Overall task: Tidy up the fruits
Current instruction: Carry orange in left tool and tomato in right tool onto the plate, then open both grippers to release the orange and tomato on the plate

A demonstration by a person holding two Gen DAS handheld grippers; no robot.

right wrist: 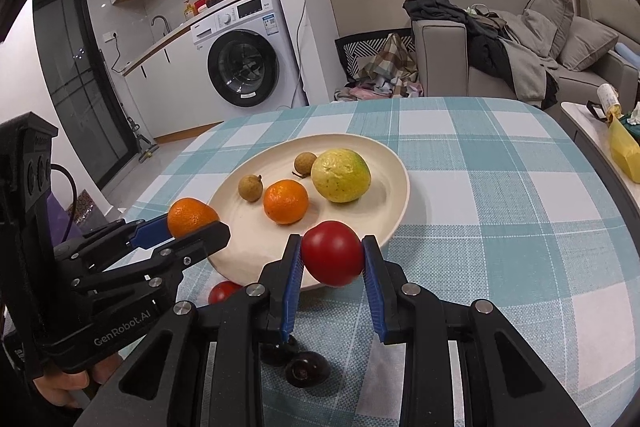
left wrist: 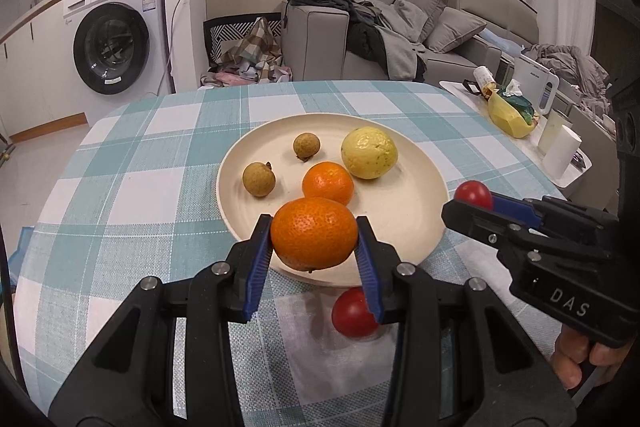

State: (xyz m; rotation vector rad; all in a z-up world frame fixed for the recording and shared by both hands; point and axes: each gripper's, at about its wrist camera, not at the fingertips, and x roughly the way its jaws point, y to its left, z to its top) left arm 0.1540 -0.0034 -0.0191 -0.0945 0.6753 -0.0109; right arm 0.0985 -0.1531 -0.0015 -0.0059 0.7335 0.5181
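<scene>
My left gripper (left wrist: 314, 241) is shut on an orange tangerine (left wrist: 314, 233) and holds it above the near rim of a cream plate (left wrist: 416, 195). My right gripper (right wrist: 332, 259) is shut on a red tomato (right wrist: 332, 253), held over the plate's (right wrist: 248, 239) near edge. On the plate lie a second tangerine (left wrist: 329, 183), a yellow-green citrus fruit (left wrist: 369, 153) and two brown longans (left wrist: 259, 179) (left wrist: 306, 145). Another red tomato (left wrist: 352, 313) lies on the checked tablecloth below the left gripper. In the right wrist view, two dark fruits (right wrist: 306, 369) lie under my right gripper.
The plate sits on a table with a teal and white checked cloth (left wrist: 160, 155). A side table at the right holds a yellow bag (left wrist: 510, 115) and white cups (left wrist: 560, 151). A washing machine (left wrist: 116, 35) and a grey sofa (left wrist: 400, 39) stand beyond the table.
</scene>
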